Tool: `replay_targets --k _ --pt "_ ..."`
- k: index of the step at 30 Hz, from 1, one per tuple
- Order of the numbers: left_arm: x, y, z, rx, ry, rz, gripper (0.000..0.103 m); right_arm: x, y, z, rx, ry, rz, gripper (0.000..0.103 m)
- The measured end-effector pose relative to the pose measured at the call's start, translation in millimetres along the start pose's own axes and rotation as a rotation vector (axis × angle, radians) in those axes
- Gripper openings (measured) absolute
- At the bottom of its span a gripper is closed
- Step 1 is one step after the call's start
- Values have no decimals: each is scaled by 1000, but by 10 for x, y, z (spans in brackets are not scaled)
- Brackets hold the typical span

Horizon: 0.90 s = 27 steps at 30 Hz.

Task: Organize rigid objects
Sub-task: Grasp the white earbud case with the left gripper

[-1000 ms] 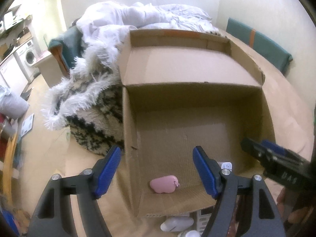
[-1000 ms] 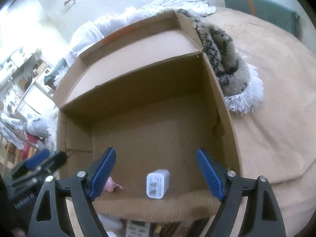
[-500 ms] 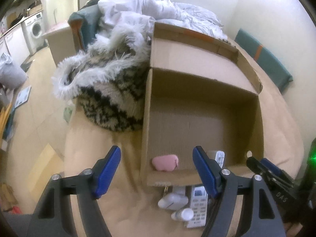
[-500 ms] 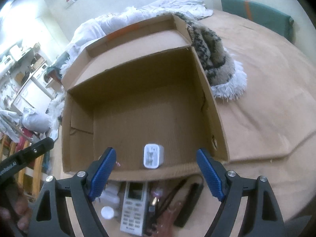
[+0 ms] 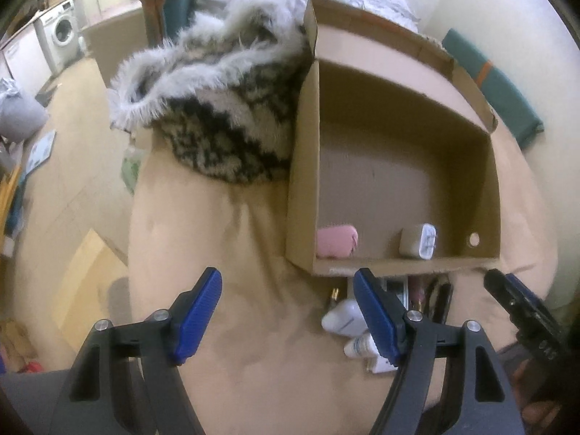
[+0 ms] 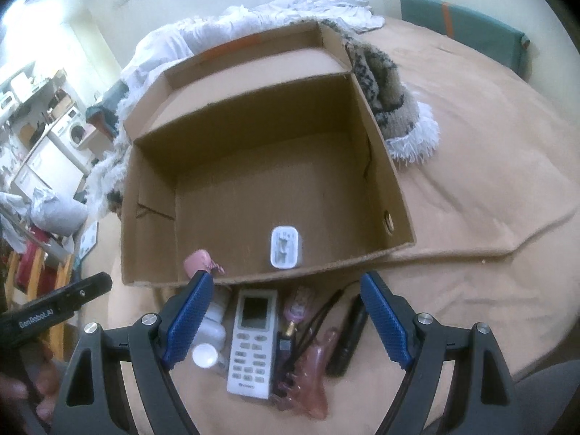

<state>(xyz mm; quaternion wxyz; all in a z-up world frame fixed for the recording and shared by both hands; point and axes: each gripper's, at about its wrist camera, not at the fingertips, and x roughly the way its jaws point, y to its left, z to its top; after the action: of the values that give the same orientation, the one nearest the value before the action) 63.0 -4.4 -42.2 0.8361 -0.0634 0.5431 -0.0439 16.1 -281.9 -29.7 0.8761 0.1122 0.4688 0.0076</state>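
Two grippers hang over the bed, both with jaws apart and nothing between them. Nearest the right gripper [image 6: 286,320] lies the row still to be boxed: a white remote [image 6: 253,340] flat and lengthwise, a white bottle [image 6: 210,344] touching its left edge, a pink clip [image 6: 315,373] and a small gold-tipped pink item tangled with a black cable to its right, then a black stick-shaped thing [image 6: 349,337] at the far right. The left gripper [image 5: 288,317] hovers off to the left over bare bedspread [image 5: 224,253], with the bottle just beside its right finger.

Beyond the row stands the box [image 6: 395,195], its near wall low. Inside, against that wall, sit a pink pouch [image 5: 335,241] at the left and a white charger [image 6: 285,248] near the middle; the rest of the floor is bare.

The step in hand looks like choosing the next piece. The remote seems the best pick for the right gripper: it lies between the fingers already, and closing across its narrow width should hold it. I would come straight down so the left finger slips between remote and bottle without knocking the bottle over, and keep clear of the cable. Lift over the near wall and set it in the open floor behind the charger. The left gripper could take the bottle by its body.

Farther off are a patterned furry blanket [image 5: 232,123] against the box and white bedding.
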Motion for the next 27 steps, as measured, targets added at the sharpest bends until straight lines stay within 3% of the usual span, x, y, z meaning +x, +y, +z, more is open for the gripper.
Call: replay_targets --k 12,20,23,27 --pt "766 -577 -338 163 212 -31 73 104 -94 -90 50 41 44 89" --pt "1144 -823 -491 282 240 46 73 158 -175 -151 69 73 85 89" --pt "1181 -831 -509 295 239 15 48 179 -184 -142 76 82 104 89" --pt "1169 -761 -538 281 250 -6 47 222 -190 -99 94 95 129 89"
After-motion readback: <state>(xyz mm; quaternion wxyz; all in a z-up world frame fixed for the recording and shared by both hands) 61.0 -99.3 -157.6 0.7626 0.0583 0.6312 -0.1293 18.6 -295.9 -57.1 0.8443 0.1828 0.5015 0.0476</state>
